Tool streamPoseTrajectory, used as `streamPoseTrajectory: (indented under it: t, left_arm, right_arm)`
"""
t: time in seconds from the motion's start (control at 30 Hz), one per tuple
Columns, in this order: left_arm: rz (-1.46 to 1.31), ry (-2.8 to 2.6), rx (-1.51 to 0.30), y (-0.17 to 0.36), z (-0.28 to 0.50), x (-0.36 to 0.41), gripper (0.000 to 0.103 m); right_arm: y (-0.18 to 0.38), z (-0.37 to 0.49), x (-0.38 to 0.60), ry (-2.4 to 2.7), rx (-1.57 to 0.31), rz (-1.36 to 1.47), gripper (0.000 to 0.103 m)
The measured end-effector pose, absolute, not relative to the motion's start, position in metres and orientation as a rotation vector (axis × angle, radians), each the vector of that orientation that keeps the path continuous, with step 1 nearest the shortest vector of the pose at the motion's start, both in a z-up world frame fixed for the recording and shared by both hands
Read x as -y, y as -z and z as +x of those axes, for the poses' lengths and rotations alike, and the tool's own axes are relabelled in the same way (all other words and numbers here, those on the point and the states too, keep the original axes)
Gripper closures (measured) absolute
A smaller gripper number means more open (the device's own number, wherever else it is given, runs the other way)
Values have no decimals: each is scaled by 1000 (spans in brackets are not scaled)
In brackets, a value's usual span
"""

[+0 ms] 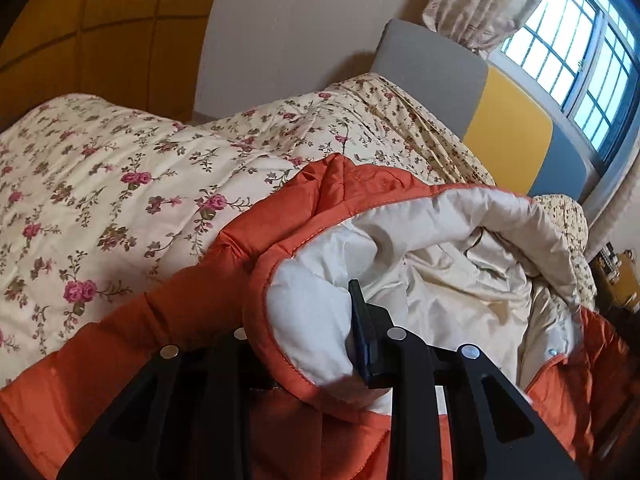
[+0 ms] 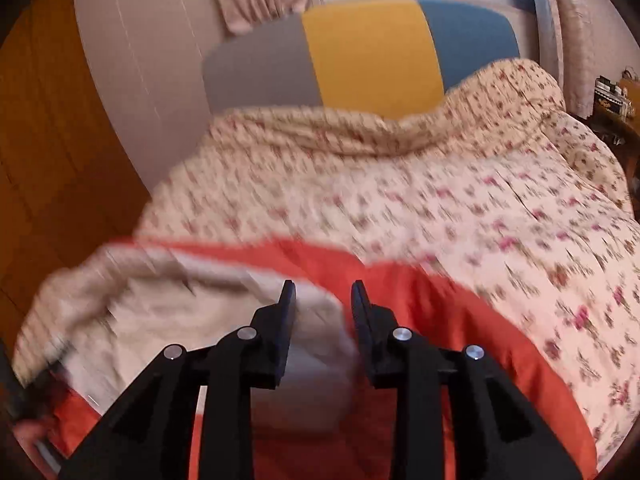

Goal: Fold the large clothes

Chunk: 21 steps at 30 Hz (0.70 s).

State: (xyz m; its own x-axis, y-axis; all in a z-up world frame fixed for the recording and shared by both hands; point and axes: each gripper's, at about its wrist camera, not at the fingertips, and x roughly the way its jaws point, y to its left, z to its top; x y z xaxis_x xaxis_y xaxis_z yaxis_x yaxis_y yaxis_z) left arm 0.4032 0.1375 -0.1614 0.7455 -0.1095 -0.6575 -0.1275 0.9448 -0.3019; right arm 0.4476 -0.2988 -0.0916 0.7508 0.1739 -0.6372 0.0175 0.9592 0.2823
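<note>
At the bottom of the left wrist view, the left gripper (image 1: 320, 332) is clamped on the orange quilted jacket (image 1: 280, 216), its cream lining (image 1: 440, 280) facing up. The right gripper (image 2: 323, 304) hangs with fingers apart over the jacket. Beyond lie the floral quilt (image 2: 440, 200) and the headboard (image 2: 368, 52).

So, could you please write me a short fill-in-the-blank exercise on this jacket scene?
1. The jacket has an orange shell and a ____ lining.
2. The jacket lies on a ____-patterned quilt.
3. The left tongs grip the jacket's ____.
4. The right tongs are ____.

Missing: cream; floral; edge; open
</note>
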Motion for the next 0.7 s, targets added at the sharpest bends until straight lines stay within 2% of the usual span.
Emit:
streamPoseTrajectory:
  t: [0.17,0.37,0.4,0.5,0.53,0.57,0.7]
  left_arm:
    - [-353,4,-725,164,401,-140,75]
    - [-388,36,-724,166,402,-146,75]
    - [-397,44,-724,165,400,-148,72]
    - [-425,49,-696,151,386,-151,49]
    - [-434,12,-649,140,374,-153,32]
    - [-439,-24,-598,129,363,-154,28]
    - [-425,-89,-408,82,334,-140,28]
  right_arm:
    - [70,497,254,-134,-730,298,75]
    - [107,531,207,-223,-893,218,74]
    - [118,520,201,-251,-922,166,75]
    - [146,492,201,-289,-943,55,76]
    - [154,485,203,-298,-938,32,76]
    - [159,480,204,-304,-931,19,76]
    - [168,472,202,-295,-893,-2,76]
